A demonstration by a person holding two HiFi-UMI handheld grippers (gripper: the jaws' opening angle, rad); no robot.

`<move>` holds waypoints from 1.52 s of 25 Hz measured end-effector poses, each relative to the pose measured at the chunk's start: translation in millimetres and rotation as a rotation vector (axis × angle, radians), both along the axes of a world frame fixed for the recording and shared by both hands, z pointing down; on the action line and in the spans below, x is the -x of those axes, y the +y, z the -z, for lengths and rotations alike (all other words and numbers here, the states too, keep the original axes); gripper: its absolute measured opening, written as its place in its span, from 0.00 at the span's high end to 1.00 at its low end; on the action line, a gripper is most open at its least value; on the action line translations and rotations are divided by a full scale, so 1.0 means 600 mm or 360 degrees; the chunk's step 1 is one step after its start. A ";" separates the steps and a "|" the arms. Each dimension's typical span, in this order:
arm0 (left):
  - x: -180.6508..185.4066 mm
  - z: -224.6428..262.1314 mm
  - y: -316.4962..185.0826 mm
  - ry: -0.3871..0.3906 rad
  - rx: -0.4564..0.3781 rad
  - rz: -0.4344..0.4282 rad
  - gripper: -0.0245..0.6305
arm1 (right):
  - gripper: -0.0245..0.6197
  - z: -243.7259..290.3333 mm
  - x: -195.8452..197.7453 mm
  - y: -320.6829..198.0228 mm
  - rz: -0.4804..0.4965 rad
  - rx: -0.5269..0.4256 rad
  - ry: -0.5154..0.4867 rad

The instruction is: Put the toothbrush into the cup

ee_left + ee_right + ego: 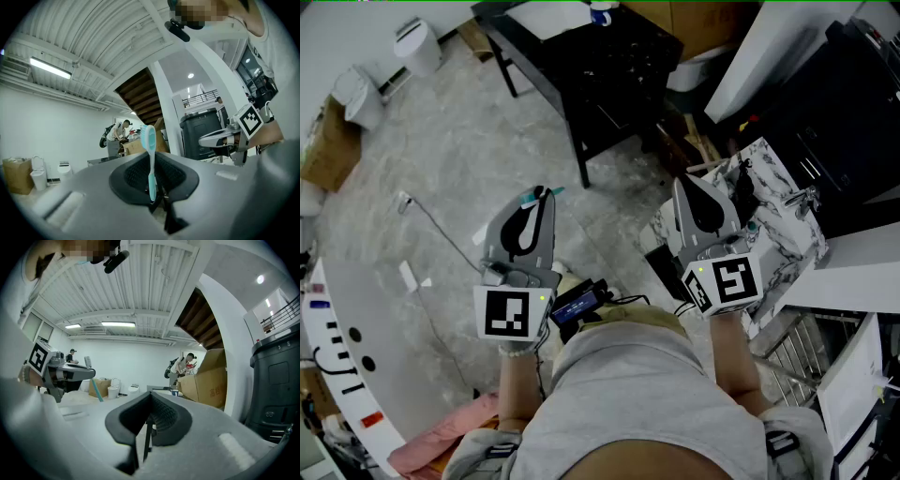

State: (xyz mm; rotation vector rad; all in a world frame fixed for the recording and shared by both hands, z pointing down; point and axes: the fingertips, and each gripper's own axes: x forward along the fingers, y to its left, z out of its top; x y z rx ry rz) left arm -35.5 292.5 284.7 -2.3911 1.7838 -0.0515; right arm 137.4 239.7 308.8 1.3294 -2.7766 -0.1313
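At the far left of the head view, two white bins [417, 42] and a cardboard box [328, 145] stood on the pale floor [459, 150], well apart from both claws.

The left claw [539, 193] was held level above the floor, its marker cube [508, 314] nearest the person. It was clenched on the toothbrush [532, 198]. In the left gripper view the toothbrush [150, 154] stood nearly upright. The lower part of its teal handle was pinched between the black pads, and its head rose clear above them. In the right gripper view the same brush [98, 393] crossed the left claw [82, 372], with bristles above and the handle slanting down below it.

The dark counter [609, 66] stood ahead of both claws, beyond the floor. A small object that looked like the cup [601, 13] sat at its far edge and also showed as a small shape in the right gripper view [175, 392]. It was too small to confirm. The toothbrush was well apart from it.

The right claw [682, 187] was also held level, beside the left one and not touching it. Its pads [161, 416] stood together with nothing between them. A marble-patterned surface [773, 202] lay just to its right.
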 end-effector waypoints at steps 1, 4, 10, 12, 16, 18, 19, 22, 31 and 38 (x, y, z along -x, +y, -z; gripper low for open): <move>-0.001 0.000 -0.001 0.0002 -0.0002 -0.0001 0.89 | 0.98 -0.001 0.000 -0.001 0.0000 0.0002 -0.0004; -0.002 -0.002 -0.004 0.0006 -0.0005 -0.0002 0.89 | 0.97 -0.005 -0.001 -0.004 -0.0002 0.0008 -0.0011; -0.008 -0.002 -0.005 0.0015 -0.0008 -0.0005 0.89 | 0.98 -0.007 -0.005 -0.008 -0.0004 0.0013 -0.0012; -0.011 -0.003 -0.006 0.0014 -0.0010 -0.0008 0.89 | 0.98 -0.007 -0.007 -0.010 -0.0004 0.0014 -0.0014; -0.014 -0.006 -0.009 0.0009 0.0006 -0.0010 0.89 | 0.97 -0.007 0.001 -0.007 0.0044 -0.0006 0.0028; -0.014 -0.005 -0.011 0.0003 0.0009 -0.0007 0.89 | 0.97 -0.008 0.009 -0.002 0.0066 -0.0043 0.0091; -0.014 -0.005 -0.011 0.0000 0.0008 -0.0007 0.89 | 0.97 -0.010 0.012 -0.001 0.0072 -0.0058 0.0116; -0.017 -0.007 -0.013 0.0003 0.0012 -0.0005 0.89 | 0.97 -0.011 0.013 0.000 0.0083 -0.0062 0.0114; -0.025 -0.016 -0.017 -0.0016 0.0033 -0.0009 0.89 | 0.97 -0.016 -0.015 -0.005 0.0028 -0.0004 0.0021; -0.028 -0.014 -0.044 -0.0018 0.0026 -0.0054 0.89 | 0.97 -0.021 -0.023 -0.023 -0.0019 0.0020 0.0010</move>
